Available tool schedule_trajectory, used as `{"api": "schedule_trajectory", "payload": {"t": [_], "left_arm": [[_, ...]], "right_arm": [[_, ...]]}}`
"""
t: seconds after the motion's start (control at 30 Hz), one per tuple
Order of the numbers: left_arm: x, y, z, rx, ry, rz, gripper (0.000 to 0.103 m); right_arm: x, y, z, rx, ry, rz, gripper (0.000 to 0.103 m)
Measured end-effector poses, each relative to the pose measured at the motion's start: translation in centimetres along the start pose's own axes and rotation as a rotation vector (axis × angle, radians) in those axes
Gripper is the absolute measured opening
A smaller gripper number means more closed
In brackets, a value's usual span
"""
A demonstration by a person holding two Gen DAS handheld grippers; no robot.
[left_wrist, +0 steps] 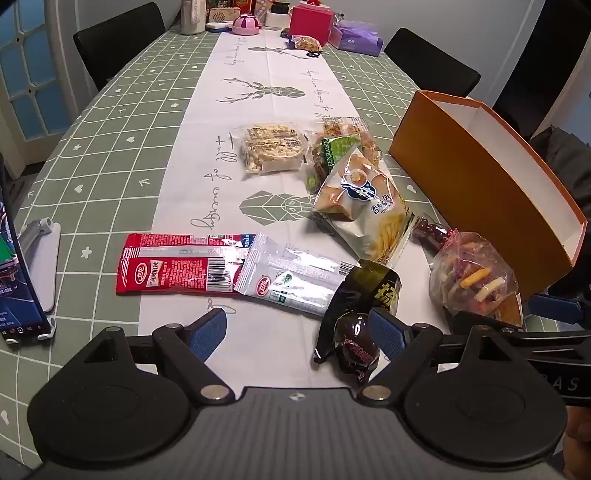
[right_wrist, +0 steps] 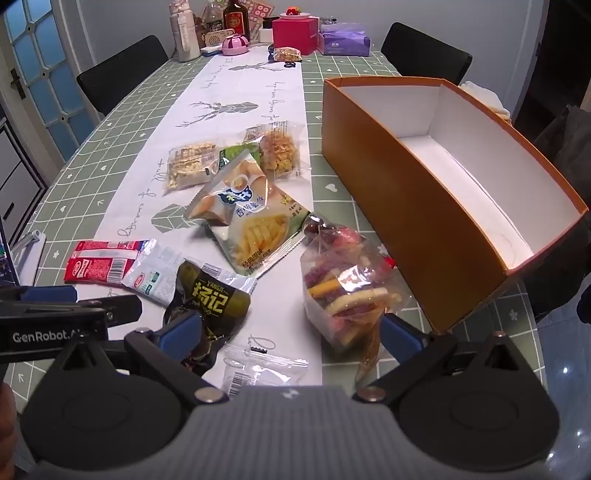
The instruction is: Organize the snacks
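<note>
Your left gripper (left_wrist: 297, 330) hangs tilted down over the near edge of the table, its blue pads spread wide with nothing clamped. Your right gripper (right_wrist: 290, 330) is just beside it, also spread wide and holding nothing.

Closest to you, a small clear wrapper (right_wrist: 264, 365) lies flat on the white runner between the right gripper's fingers, untouched by either pad. A dark olive packet (right_wrist: 210, 299) sits just ahead of the right gripper's left pad; in the left wrist view the same packet lies against that gripper's right pad, though you cannot tell whether they actually touch. To the right, a clear bag of mixed coloured sweets (right_wrist: 343, 288) stands just in front of the right gripper's right pad.

A little further out on the left, a red packet (left_wrist: 173, 266) lies flat, with a silver-white packet (left_wrist: 295, 280) overlapping its right end. Beyond those, a bag of potato sticks (right_wrist: 255, 225) rests tilted near the middle of the runner, partly over a green raisin pouch (left_wrist: 334, 151). Behind it are two clear-wrapped cakes: a puffed rice cake (left_wrist: 271, 147) to the left and a golden crispy one (right_wrist: 279, 149) to the right.

The orange box (right_wrist: 402, 206) stands open along the right side on the green checked tablecloth (left_wrist: 110, 147), its white inside bare, well apart from most snacks but near the sweets bag.

At the far end sit a pink box (right_wrist: 295, 29), a purple tissue pack (right_wrist: 343, 42) and bottles, flanked by black chairs (right_wrist: 122, 72).
</note>
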State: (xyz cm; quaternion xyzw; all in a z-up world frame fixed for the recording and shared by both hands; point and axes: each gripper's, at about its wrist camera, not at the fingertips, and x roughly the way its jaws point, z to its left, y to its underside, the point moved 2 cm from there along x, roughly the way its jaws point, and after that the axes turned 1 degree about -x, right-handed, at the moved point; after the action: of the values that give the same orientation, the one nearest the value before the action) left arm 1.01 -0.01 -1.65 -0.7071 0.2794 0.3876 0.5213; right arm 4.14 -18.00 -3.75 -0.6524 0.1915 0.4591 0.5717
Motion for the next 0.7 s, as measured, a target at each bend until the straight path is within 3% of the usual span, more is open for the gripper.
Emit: {"api": "schedule_trajectory", "payload": {"t": [0.7], "left_arm": [[0.14, -0.02, 0.06, -0.011, 0.008, 0.023, 0.101]], "right_arm": [[0.23, 0.04, -0.35, 0.006, -0.005, 0.012, 0.100]]}}
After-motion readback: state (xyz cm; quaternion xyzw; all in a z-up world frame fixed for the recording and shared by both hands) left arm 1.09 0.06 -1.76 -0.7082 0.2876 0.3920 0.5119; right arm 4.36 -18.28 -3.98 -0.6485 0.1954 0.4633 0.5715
